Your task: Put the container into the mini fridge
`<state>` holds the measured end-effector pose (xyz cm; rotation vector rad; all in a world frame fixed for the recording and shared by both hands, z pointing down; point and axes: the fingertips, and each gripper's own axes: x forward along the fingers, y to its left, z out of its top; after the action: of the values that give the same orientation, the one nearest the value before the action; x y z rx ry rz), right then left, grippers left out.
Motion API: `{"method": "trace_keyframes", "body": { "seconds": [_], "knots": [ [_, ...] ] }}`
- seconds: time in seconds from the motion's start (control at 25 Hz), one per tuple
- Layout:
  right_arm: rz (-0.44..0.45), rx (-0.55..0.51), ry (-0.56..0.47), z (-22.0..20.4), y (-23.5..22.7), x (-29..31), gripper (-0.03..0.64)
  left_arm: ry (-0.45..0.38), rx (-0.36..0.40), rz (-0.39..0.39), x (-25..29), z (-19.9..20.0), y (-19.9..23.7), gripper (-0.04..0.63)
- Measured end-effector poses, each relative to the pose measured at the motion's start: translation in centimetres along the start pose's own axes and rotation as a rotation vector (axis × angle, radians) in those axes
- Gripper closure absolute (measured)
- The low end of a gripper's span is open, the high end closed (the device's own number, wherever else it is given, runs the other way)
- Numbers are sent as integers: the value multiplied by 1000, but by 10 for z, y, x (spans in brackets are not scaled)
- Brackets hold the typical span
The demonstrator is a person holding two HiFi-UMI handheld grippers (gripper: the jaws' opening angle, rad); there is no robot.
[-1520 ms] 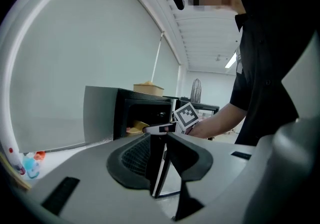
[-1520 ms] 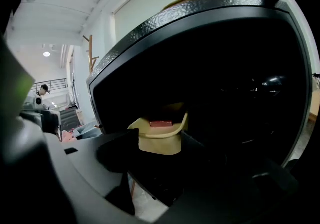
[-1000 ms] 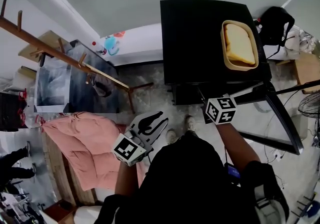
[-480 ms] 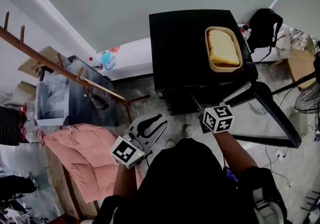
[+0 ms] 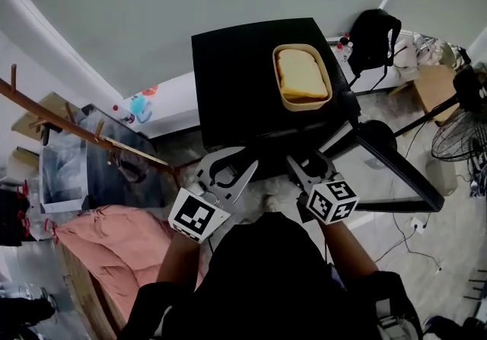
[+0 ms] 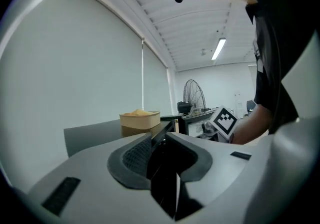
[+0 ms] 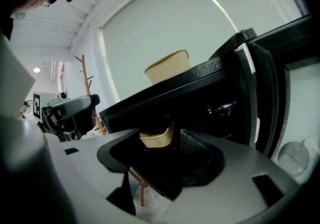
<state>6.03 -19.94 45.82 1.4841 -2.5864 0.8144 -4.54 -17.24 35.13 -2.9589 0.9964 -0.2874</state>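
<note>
Hanging released at the bottom of the head view, the left gripper (image 5: pixel 228 168) and right gripper (image 5: pixel 305 164) are seen empty. Beyond, one container (image 7: pixel 156 136) is seen inside the mini fridge (image 5: pixel 236 80), and a second container (image 5: pixel 302 77) on its top, upper centre. Both are judged light and thin-walled, best held level by the rim.

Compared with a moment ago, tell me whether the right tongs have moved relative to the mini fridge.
Yes. The right tongs have pulled back out of the mini fridge: its dark opening no longer fills their view, and the container inside looks smaller.
</note>
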Motion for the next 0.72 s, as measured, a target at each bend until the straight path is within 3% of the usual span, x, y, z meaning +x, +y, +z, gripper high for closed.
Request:
{"method": "trace_keyframes", "body": {
  "seconds": [0.08, 0.24, 0.36, 0.72],
  "knots": [
    [-8, 13, -22, 6, -3, -9, 353, -18, 38, -37, 17, 14, 0, 494],
    [-34, 38, -69, 15, -11, -25, 362, -31, 192, -110, 47, 43, -6, 512],
    [-52, 70, -95, 21, -16, -35, 368, 15, 332, -103, 63, 55, -10, 512],
    [-61, 109, -144, 33, -27, -50, 373, 167, 548, -89, 103, 52, 6, 507]
  ]
}}
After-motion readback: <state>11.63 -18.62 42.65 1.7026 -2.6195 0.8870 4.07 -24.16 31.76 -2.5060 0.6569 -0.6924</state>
